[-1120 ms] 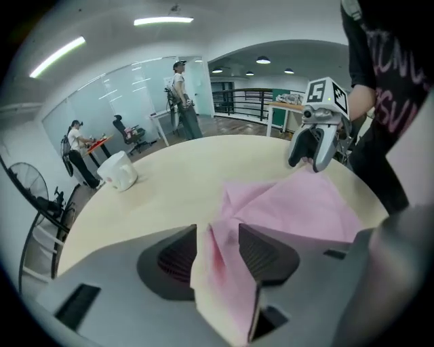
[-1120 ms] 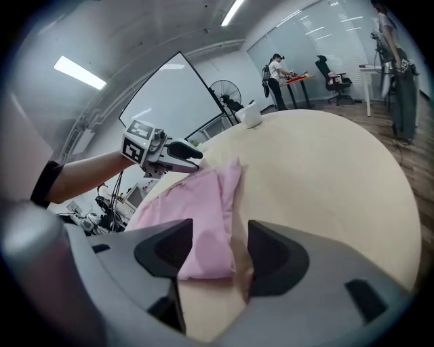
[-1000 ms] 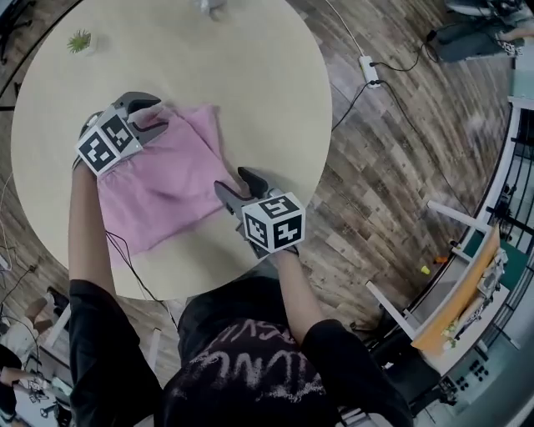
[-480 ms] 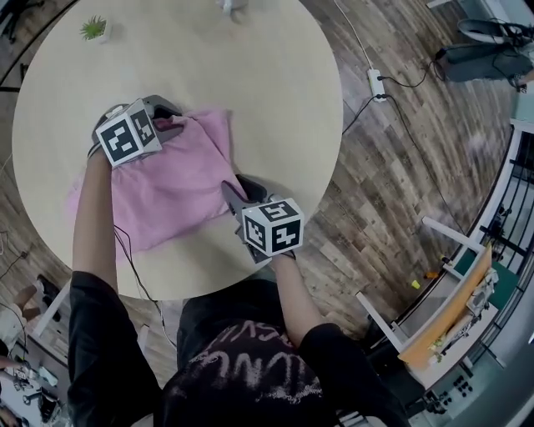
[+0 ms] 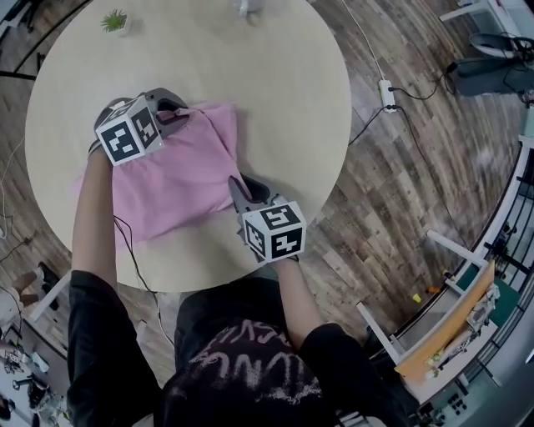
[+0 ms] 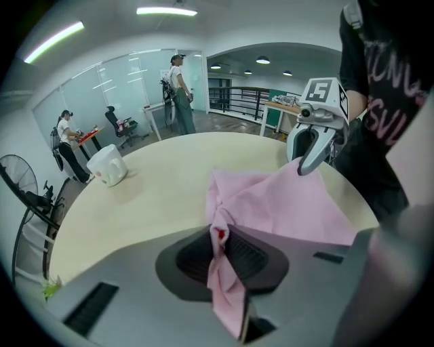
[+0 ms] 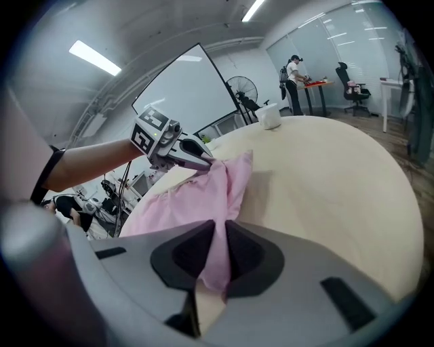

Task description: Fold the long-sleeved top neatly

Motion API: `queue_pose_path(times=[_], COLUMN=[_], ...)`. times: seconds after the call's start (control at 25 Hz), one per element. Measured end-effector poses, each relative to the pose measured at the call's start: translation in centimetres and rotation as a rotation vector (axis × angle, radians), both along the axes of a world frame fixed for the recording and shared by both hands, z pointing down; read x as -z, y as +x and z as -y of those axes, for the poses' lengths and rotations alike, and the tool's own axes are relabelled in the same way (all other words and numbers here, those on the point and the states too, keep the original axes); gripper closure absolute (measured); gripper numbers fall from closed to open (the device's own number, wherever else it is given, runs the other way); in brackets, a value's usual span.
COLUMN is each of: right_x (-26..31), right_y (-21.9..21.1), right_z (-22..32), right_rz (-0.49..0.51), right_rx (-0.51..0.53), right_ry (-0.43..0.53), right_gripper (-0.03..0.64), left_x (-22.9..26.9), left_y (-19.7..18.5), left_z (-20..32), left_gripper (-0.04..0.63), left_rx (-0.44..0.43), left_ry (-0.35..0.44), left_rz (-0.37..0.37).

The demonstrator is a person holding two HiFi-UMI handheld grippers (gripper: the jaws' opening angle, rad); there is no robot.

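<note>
A pink long-sleeved top lies partly folded on the round beige table. My left gripper sits at the top's far left corner, its jaws having just closed, and pink cloth is pinched between its pads. My right gripper is at the near right edge of the top, its jaws also just closed on a fold of the cloth. In the right gripper view the left gripper holds the far corner; in the left gripper view the right gripper grips the opposite edge.
A small green plant stands at the table's far left edge, and a white mug stands near the far rim. A power strip with cables lies on the wooden floor to the right. People stand by desks in the background.
Both grippers' jaws have closed onto the pink top. The left gripper has shifted slightly right along the far edge, bunching the corner; the right gripper stays at the near right edge.
</note>
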State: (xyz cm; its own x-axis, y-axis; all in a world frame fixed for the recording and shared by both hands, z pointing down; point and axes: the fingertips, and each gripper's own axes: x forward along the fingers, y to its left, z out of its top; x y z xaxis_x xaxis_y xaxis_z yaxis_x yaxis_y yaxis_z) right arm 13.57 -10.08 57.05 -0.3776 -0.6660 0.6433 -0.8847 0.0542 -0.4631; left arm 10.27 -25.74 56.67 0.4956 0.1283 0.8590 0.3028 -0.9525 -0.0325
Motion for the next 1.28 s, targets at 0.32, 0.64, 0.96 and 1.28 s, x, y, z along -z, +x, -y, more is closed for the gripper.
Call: queue_pose_path(times=[0.32,0.64,0.96,1.28], right_x=[3.9,7.1,8.0,7.9], right_y=[-2.6,-8.6,-14.7,-19.9], right_z=[0.7,0.5,-0.6,-0.6], right_rz=[-0.03,-0.06,-0.083,-0.106], right_rx=[0.073,0.165,0.214,0.25], right_ry=[0.083,0.147,0.168,0.169], right_gripper=[0.566,0.568,0.569,0.569], left_x=[3.3,5.8,6.4,6.0], left_y=[-2.4,-7.4,-13.5,-18.3], left_z=[0.4,0.5,-0.3,-0.3], left_gripper=[0.541,0.558,0.563,0.565], left_rx=[0.029,0.04,0.043,0.051], left_ry=[0.052,0.1,0.141,0.161], left_rz=[-0.075,-0.109,-0.119,-0.141])
